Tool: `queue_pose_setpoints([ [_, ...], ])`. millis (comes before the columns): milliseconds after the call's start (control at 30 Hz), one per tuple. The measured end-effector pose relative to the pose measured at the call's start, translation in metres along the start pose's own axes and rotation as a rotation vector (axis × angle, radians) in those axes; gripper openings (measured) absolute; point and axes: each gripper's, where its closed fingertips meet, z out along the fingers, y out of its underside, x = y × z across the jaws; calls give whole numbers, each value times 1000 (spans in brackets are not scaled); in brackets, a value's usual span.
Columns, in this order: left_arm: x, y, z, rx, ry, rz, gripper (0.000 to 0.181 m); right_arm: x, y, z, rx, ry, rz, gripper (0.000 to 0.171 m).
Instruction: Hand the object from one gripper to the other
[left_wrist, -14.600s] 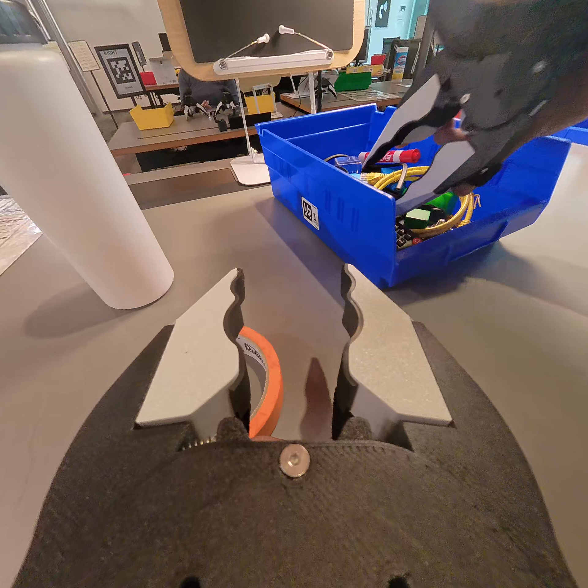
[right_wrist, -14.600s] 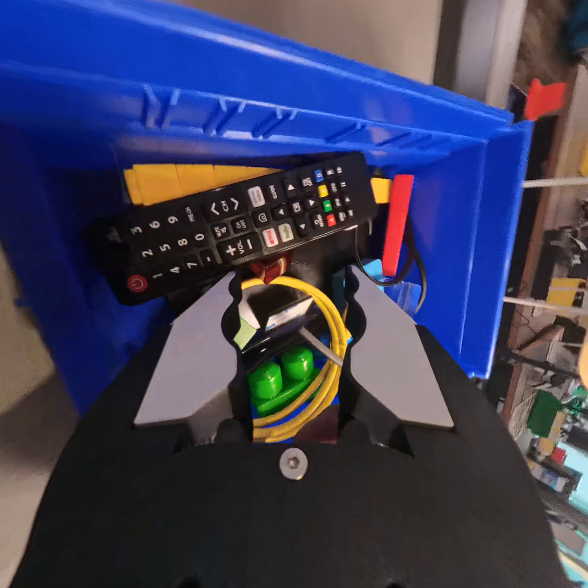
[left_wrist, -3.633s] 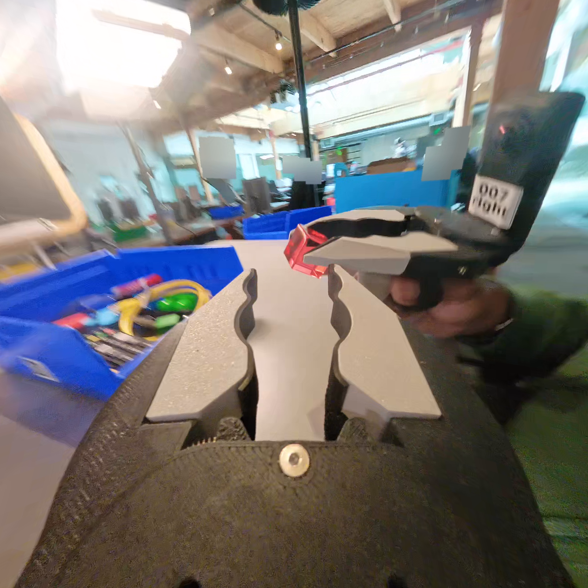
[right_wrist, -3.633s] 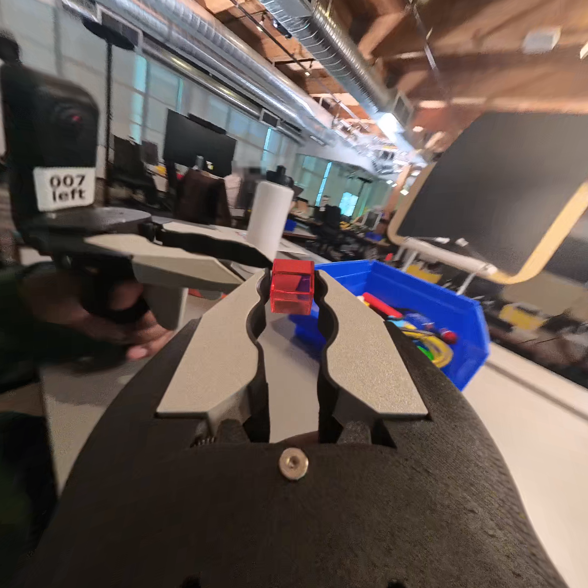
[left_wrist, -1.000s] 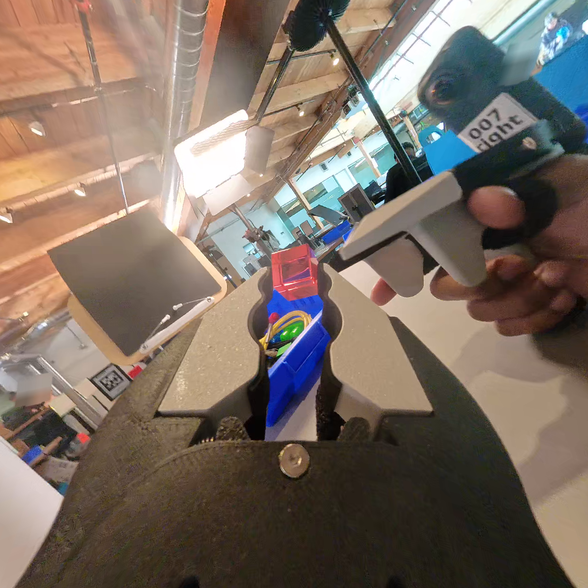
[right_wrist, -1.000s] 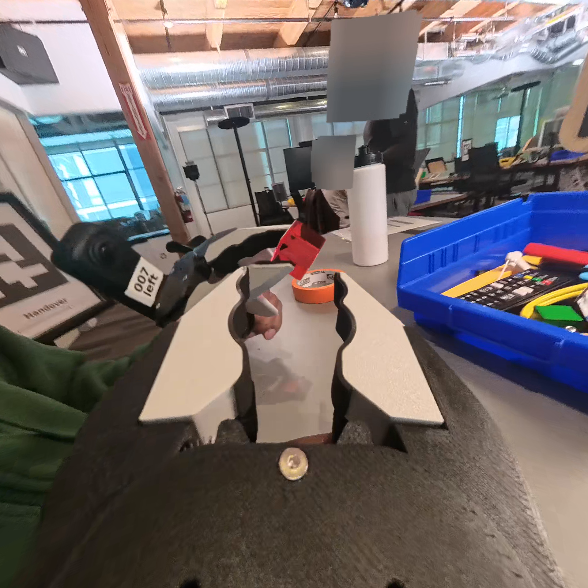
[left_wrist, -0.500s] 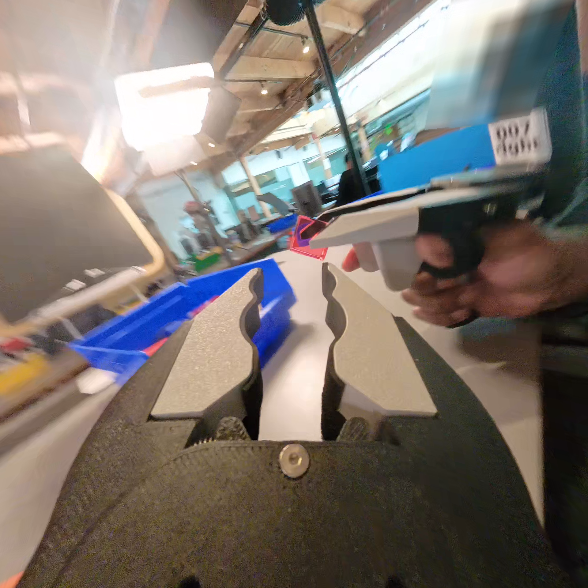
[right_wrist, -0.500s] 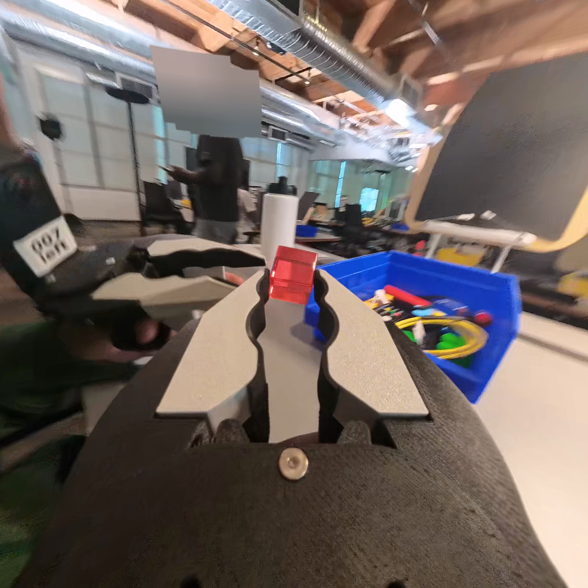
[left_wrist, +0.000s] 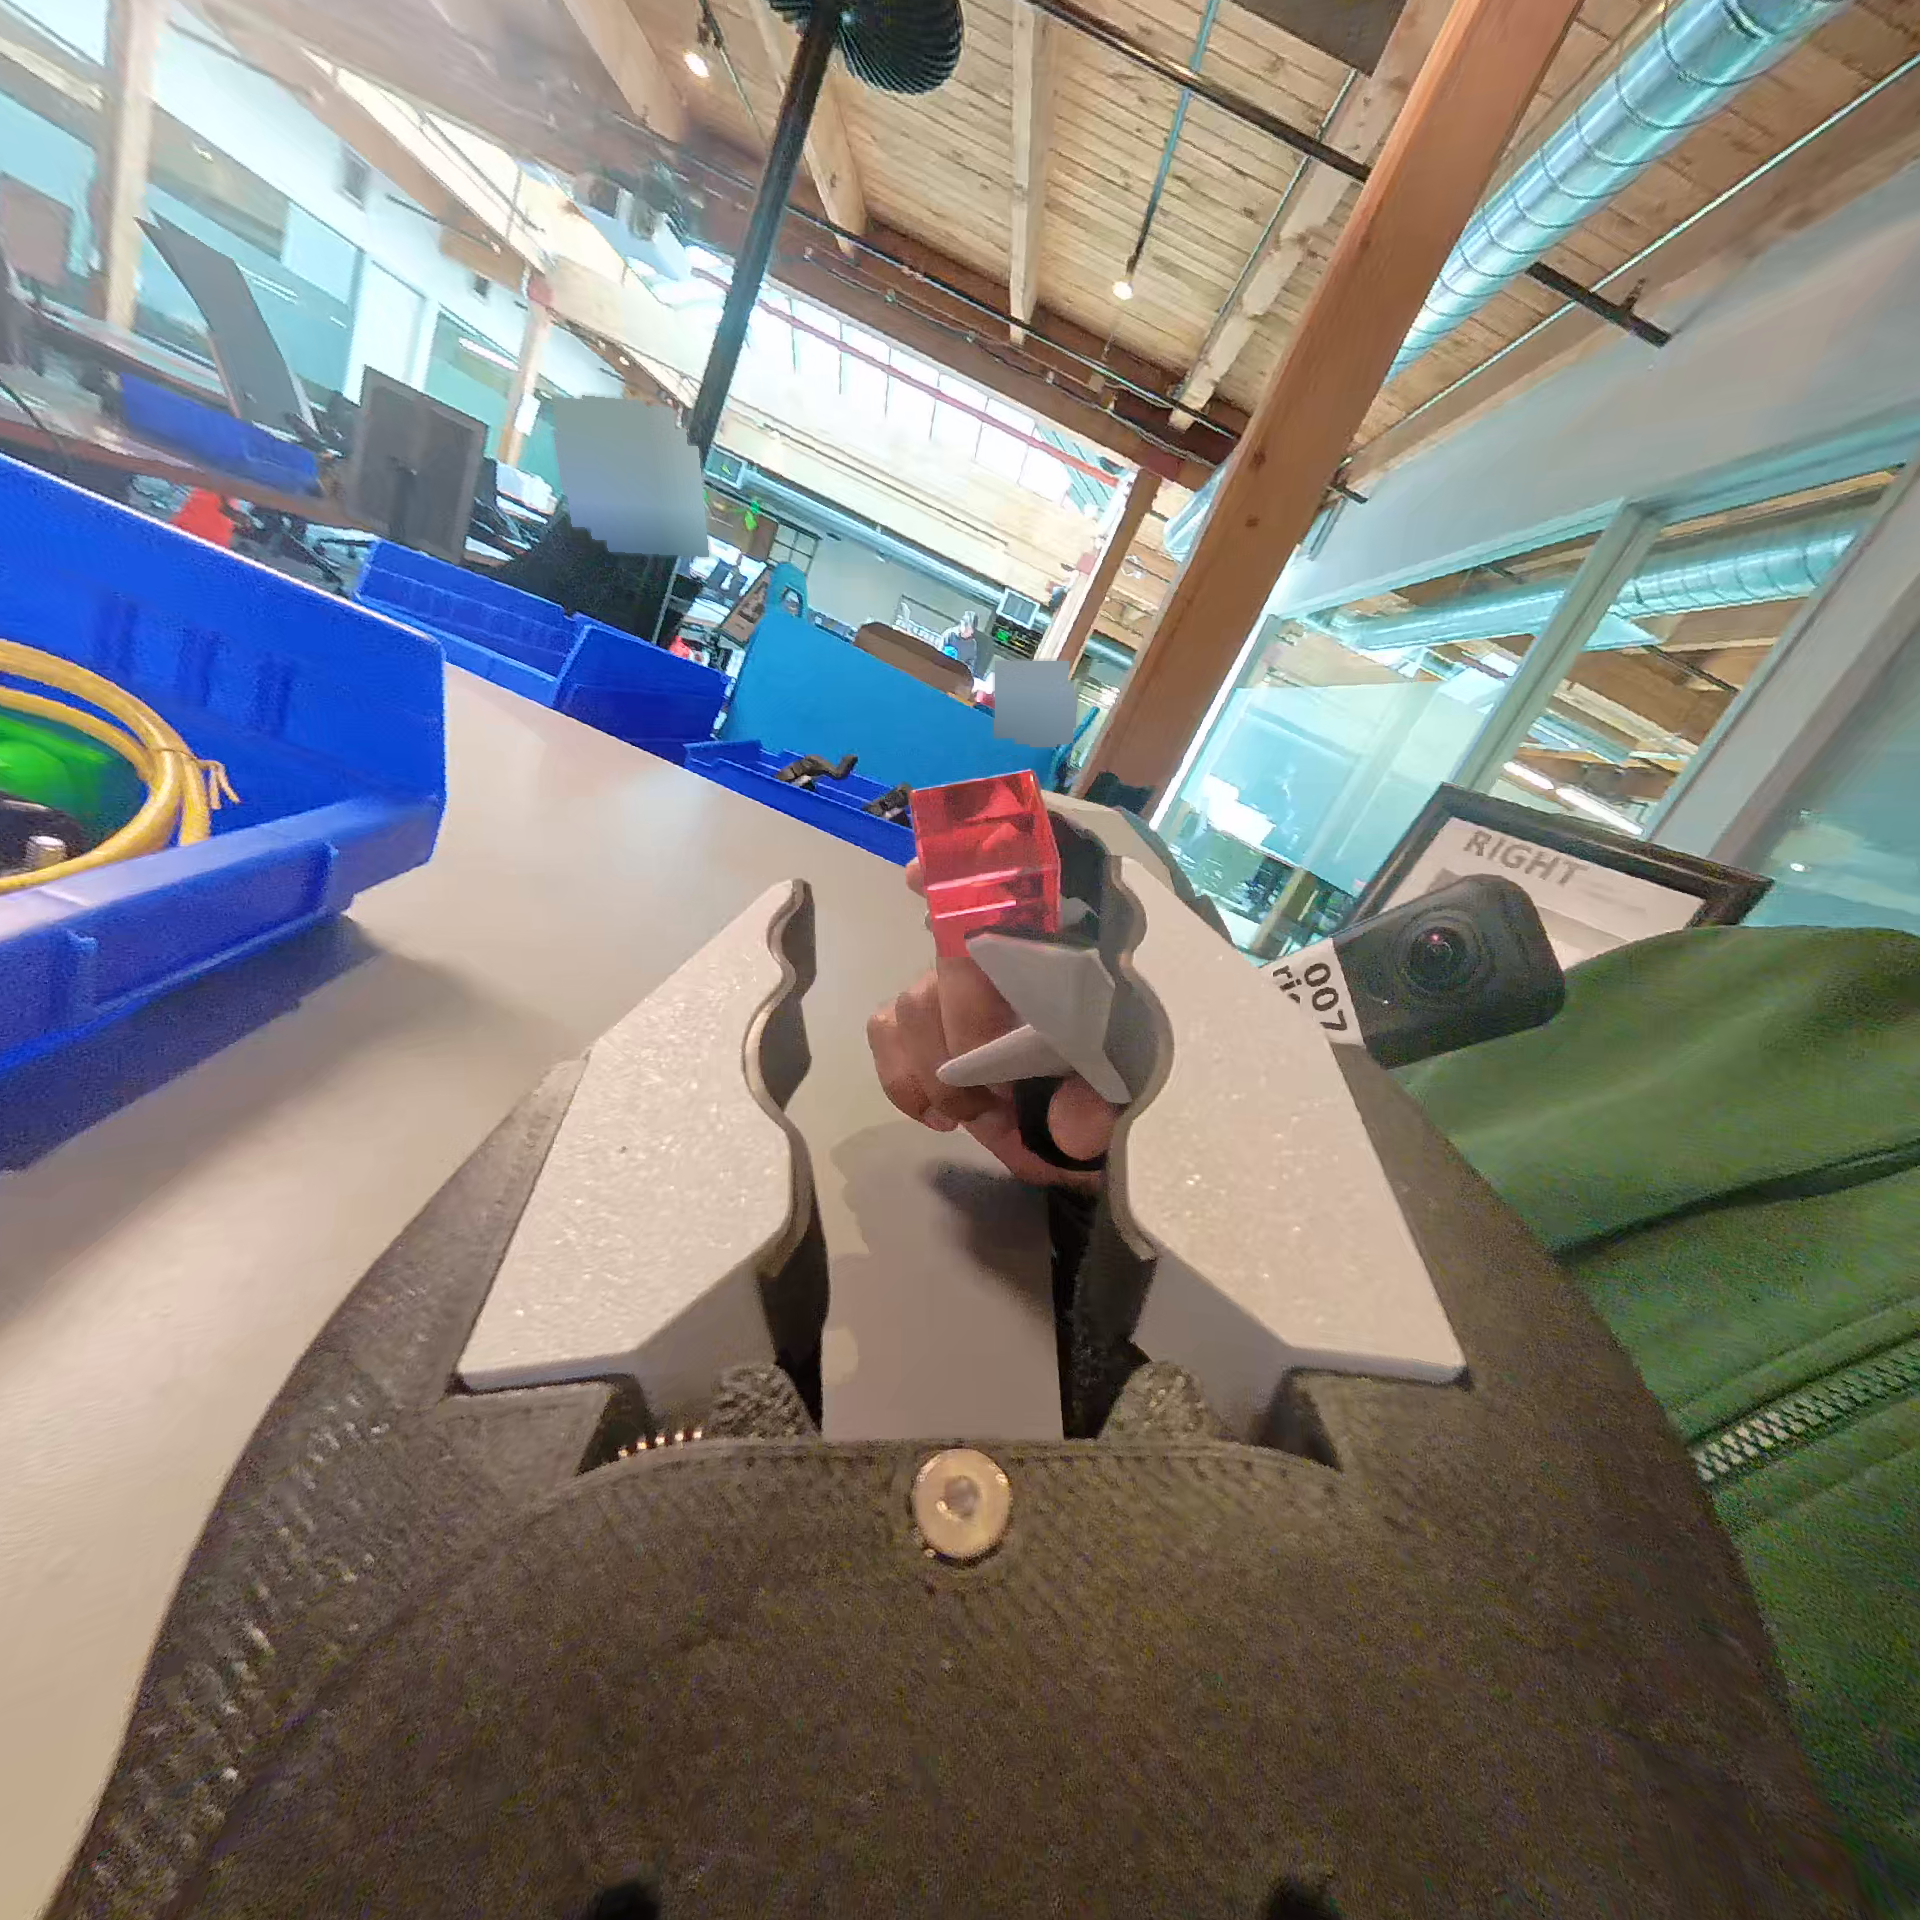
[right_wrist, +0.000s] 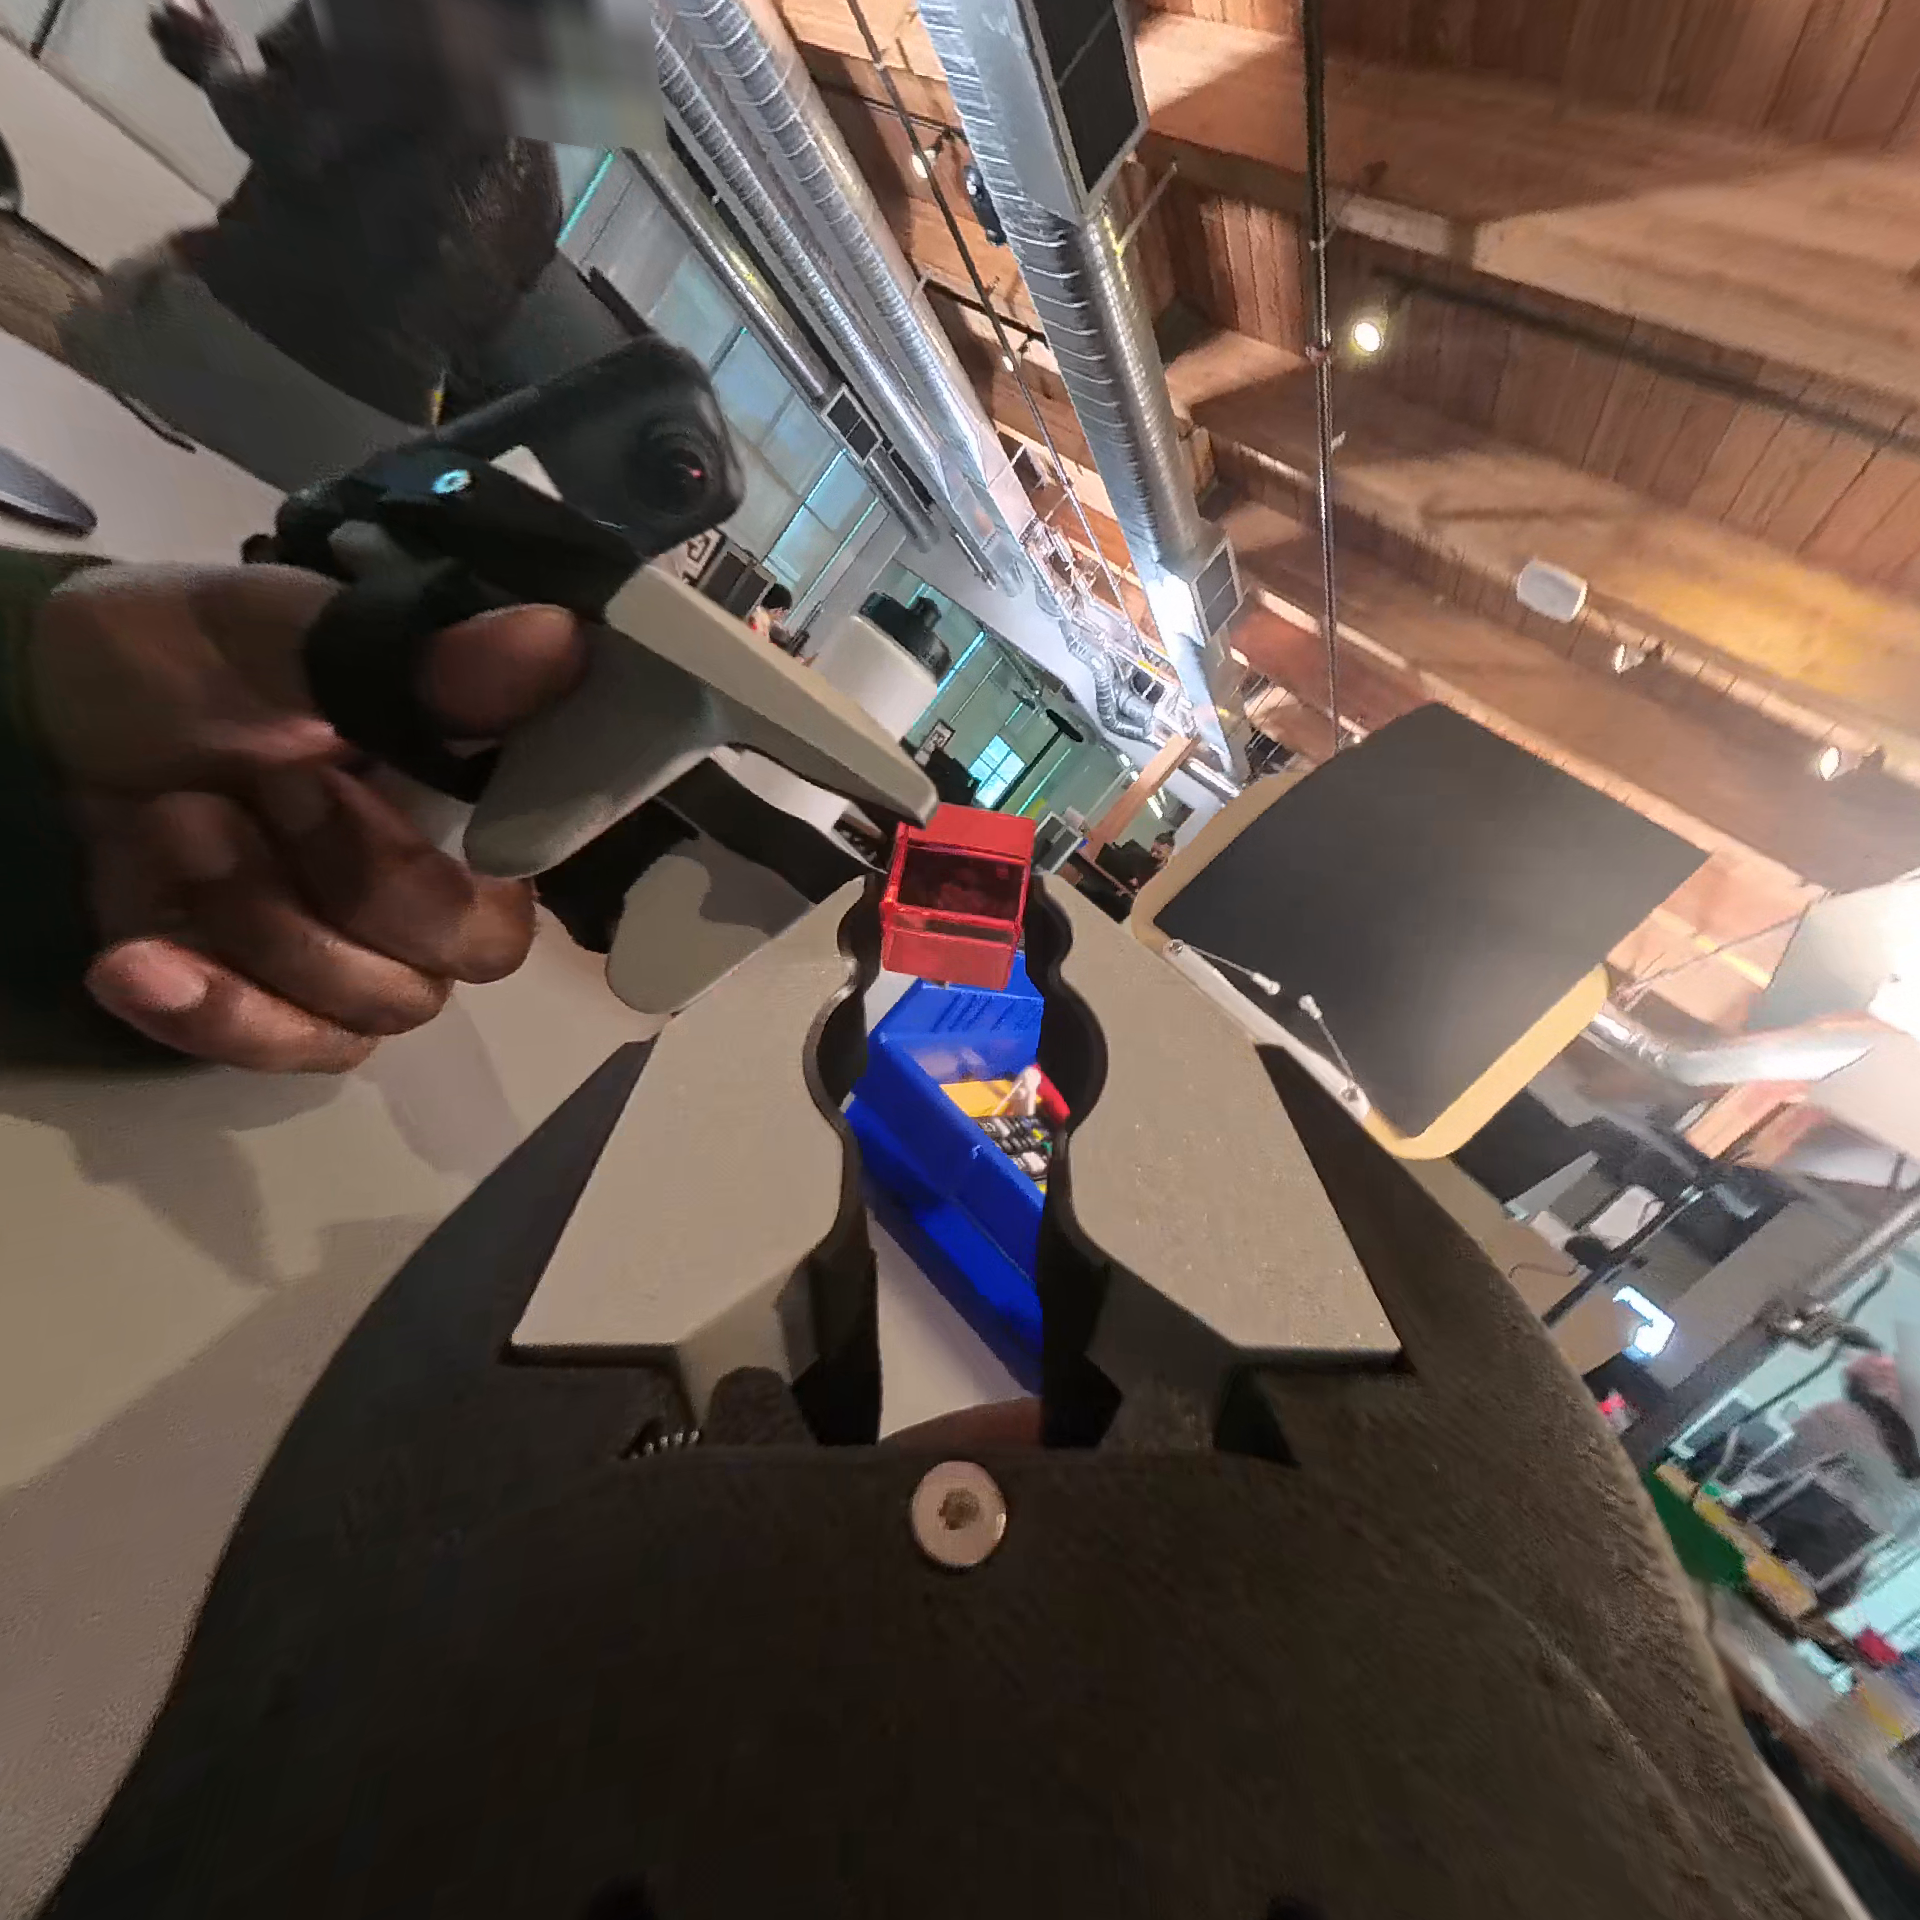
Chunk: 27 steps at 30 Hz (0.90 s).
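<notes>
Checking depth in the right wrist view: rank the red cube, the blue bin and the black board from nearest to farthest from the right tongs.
1. Red cube: held between the right tongs' tips.
2. Blue bin: beyond, low on the table, seen through the gap.
3. Black board: farthest, standing to the right.

From my right hand-held gripper (right_wrist: 956, 914) I see its two grey fingers (right_wrist: 727, 1164) closed on a translucent red cube (right_wrist: 956, 909), pinched right at the tips and raised above the pale counter (right_wrist: 156, 1299). The left hand-held gripper (right_wrist: 894, 821) reaches in from the upper left, gripped in a hand (right_wrist: 260, 769), the tip of its upper finger just at the cube's top left corner; whether it touches, I can't tell. Through the gap below the cube I can see a blue bin (right_wrist: 956, 1143) of mixed items on the counter, and a dark board with a pale wooden rim (right_wrist: 1403, 935) to the right.
</notes>
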Motion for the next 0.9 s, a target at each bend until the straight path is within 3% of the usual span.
queue_pose_setpoints([
  [167, 4, 1, 0, -7, -37, 155, 27, -10, 2, 1, -22, -50, 19, 31],
  [333, -22, -20, -13, 45, -386, 592, 27, -6, 9, 1, -43, -176, 410, 44],
  [400, -15, -26, -13, 72, -446, 796, 27, -2, 9, 0, -35, -230, 596, 46],
  [500, -6, -22, -7, 58, -478, 1021, 27, 6, 6, -3, 8, -315, 874, 46],
  [633, 0, -12, 1, 17, -479, 1183, 28, -2, 0, -6, 22, -488, 1133, 51],
  [767, 3, -2, 7, -14, -448, 1263, 27, -14, -5, -8, 6, -578, 1192, 48],
  [900, 6, 8, 12, -47, -421, 1325, 27, -10, -4, -8, 17, -561, 1206, 45],
])
